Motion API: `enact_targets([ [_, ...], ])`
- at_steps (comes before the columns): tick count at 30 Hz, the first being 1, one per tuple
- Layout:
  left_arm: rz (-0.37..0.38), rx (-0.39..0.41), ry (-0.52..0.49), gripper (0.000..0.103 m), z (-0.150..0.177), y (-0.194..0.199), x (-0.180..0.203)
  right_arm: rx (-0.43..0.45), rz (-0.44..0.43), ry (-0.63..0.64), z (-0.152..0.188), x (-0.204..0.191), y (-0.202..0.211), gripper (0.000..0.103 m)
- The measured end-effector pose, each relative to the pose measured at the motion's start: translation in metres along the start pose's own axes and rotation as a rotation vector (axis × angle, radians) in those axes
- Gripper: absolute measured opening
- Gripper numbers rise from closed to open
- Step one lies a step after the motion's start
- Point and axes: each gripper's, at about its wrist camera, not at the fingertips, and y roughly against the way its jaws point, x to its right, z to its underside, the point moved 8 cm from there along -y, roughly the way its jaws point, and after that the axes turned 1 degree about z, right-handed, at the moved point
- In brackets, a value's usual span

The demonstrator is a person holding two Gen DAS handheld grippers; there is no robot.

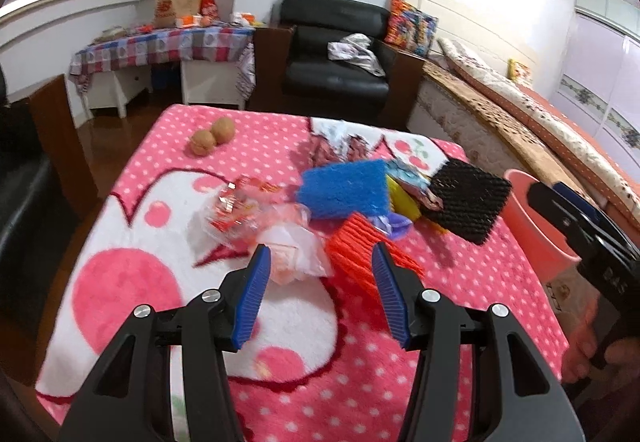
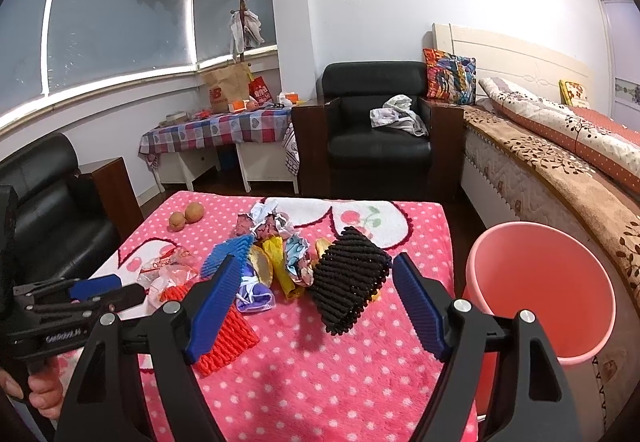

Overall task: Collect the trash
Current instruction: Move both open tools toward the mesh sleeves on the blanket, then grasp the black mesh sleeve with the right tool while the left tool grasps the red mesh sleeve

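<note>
Trash lies piled mid-table on a pink polka-dot blanket (image 1: pixel 168 145): clear and red plastic wrappers (image 1: pixel 256 217), a blue foam net (image 1: pixel 344 189), an orange foam net (image 1: pixel 360 246), a black foam net (image 1: pixel 466 199), and crumpled wrappers (image 2: pixel 296 262). My left gripper (image 1: pixel 320 262) is open, just short of the plastic wrappers and orange net. My right gripper (image 2: pixel 312 274) is open, facing the black net (image 2: pixel 348 278) and purple wrapper (image 2: pixel 254 296). A pink bin (image 2: pixel 540 282) stands off the table's right edge; it also shows in the left wrist view (image 1: pixel 532 226).
Two brown round fruits (image 1: pixel 214 135) lie at the table's far left. Beyond are a black armchair (image 2: pixel 376 129), a checkered-cloth side table (image 2: pixel 216 133) and a bed (image 2: pixel 560 145) on the right. Another black chair (image 2: pixel 52 201) stands left.
</note>
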Motion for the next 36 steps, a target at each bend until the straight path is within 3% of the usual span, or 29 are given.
enact_targets([
  [10,0.104,-0.069,-0.007,0.053,0.011,-0.017,0.023,-0.024,0.015,-0.01,0.007,0.008,-0.009,0.076],
  [20,0.071,-0.162,-0.02,0.053,0.025,-0.053,0.029,-0.06,0.035,-0.035,0.016,0.02,-0.023,0.076],
  [28,0.074,-0.162,-0.018,0.019,0.023,-0.059,0.028,-0.108,0.021,-0.073,0.024,0.029,-0.039,0.068],
  [34,0.1,-0.127,-0.03,0.011,0.016,-0.051,0.032,-0.131,0.006,-0.125,0.021,0.037,-0.059,0.057],
  [36,0.102,-0.11,-0.042,0.011,0.012,-0.047,0.035,-0.141,0.004,-0.135,0.021,0.039,-0.064,0.046],
])
